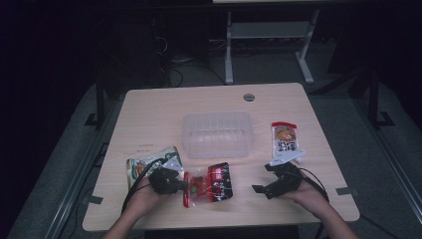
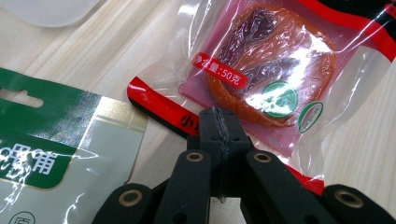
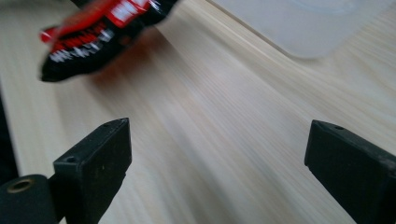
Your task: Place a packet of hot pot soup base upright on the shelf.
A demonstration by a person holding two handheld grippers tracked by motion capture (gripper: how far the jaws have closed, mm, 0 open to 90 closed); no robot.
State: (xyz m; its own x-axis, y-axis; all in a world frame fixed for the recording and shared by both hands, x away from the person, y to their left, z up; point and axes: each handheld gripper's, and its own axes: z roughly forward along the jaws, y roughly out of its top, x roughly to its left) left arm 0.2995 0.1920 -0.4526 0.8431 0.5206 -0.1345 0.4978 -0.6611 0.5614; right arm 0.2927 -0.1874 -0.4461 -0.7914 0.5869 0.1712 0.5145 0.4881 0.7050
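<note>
The left gripper (image 2: 218, 122) has its jaws pinching the red snack packet's (image 2: 261, 79) edge on the worktop (image 1: 154, 112), the right gripper (image 3: 219, 163) waits spread wide, and the clear tub (image 1: 217, 134) has nothing inside.

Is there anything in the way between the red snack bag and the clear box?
Nothing visible. The left gripper is shut on the red bag, and only bare table lies between it and the clear box behind.
</note>
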